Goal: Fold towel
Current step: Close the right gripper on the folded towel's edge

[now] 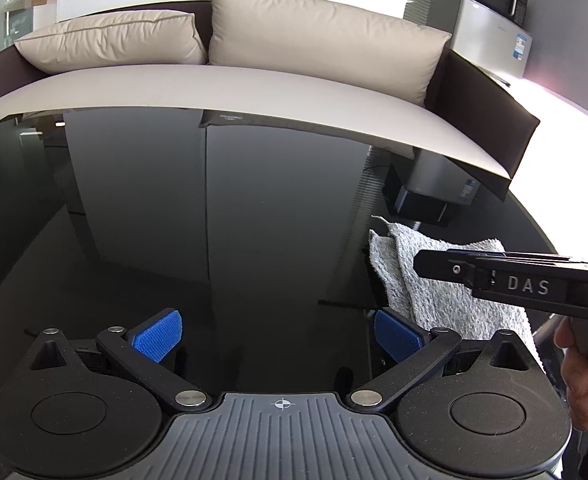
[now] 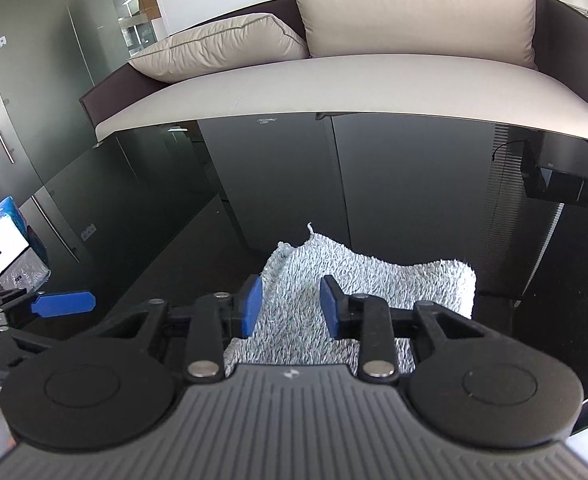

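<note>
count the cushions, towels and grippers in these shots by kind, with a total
cushions: 2, one lying flat, one upright
towels: 1, grey towel
grippers: 2, left gripper, right gripper
total: 5

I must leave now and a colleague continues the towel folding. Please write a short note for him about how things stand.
Left gripper: open, empty, over bare black table, left of the towel.
Right gripper: open, pads not pressing, above the towel.
Towel: grey, on the table, bunched, with layers overlapping and uneven edges.
Done: it looks partly folded, not neat.
Left: probably straighten it and finish the fold.
</note>
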`<action>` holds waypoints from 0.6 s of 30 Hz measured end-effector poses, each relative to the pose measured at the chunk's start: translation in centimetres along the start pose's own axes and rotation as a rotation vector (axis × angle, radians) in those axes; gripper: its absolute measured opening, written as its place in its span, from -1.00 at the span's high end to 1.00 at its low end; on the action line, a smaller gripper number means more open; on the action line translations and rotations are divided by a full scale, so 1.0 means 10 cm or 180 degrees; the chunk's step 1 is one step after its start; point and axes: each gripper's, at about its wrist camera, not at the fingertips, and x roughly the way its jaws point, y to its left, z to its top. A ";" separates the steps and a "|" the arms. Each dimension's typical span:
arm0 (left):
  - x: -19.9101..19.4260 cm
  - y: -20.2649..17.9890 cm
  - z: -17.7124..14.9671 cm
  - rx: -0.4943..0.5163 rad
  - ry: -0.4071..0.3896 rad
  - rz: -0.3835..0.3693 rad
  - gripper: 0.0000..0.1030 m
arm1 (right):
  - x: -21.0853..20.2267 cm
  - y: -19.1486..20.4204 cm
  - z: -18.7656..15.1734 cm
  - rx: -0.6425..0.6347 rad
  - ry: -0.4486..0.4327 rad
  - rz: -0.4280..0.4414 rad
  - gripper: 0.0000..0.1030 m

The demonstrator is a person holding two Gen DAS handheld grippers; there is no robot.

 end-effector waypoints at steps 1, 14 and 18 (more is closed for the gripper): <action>0.00 0.01 0.00 -0.0003 0.0002 -0.0003 -0.98 | 0.04 0.01 0.01 -0.0013 0.0020 -0.0027 0.35; -0.02 0.02 0.01 -0.0001 0.0017 -0.0037 -0.98 | 0.25 0.07 -0.04 -0.0251 0.0051 -0.0312 0.84; -0.02 0.02 0.00 -0.0009 0.0020 -0.0033 -0.98 | 0.22 0.04 -0.03 -0.0207 -0.0018 -0.0305 0.91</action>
